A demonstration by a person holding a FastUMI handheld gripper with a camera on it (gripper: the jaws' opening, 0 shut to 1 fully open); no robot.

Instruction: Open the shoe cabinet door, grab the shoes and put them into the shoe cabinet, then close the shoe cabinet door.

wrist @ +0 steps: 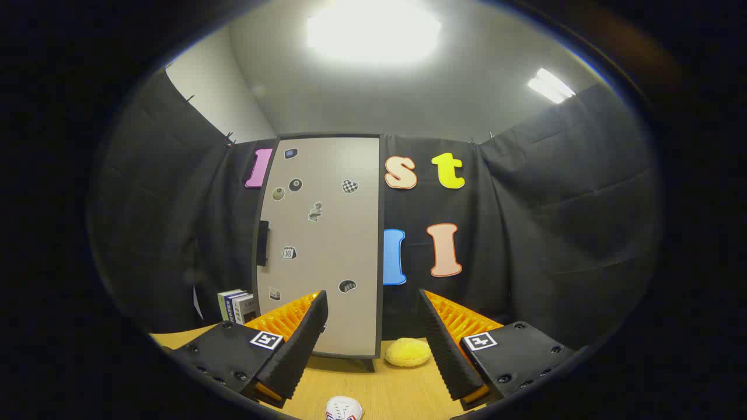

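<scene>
Fingers of the hand-held gripper [371,344] stand wide apart at the bottom of the frame, one at lower left and one at lower right, with a broad gap between them. Nothing is held; neither finger touches anything, and both hang above the desk [373,391], whose wooden top shows in the gap and at the lower left.

Beyond the fingers, in the middle of the frame, rises the cabinet [327,233], a tall pale panel with a dark edge, standing upright on the desk. Its door is closed. Small stickers [349,186] are scattered over its face, and a dark handle [263,242] sits on its left edge, about halfway up. The left finger's tip overlaps the lower part of the panel in the picture, but it is nearer the camera and not in contact.

A shoe [344,408], white with small red and blue marks, lies on the desk at the very bottom of the frame, between the fingers and slightly left of centre; part of it is cut off by the view's edge. A yellow fluffy pad [408,352] lies on the desk just right of the cabinet's foot, close beside the right finger's inner side.

A few books [236,305] stand upright at the lower left, left of the cabinet. Ceiling lights [373,32] glare at the top.
</scene>
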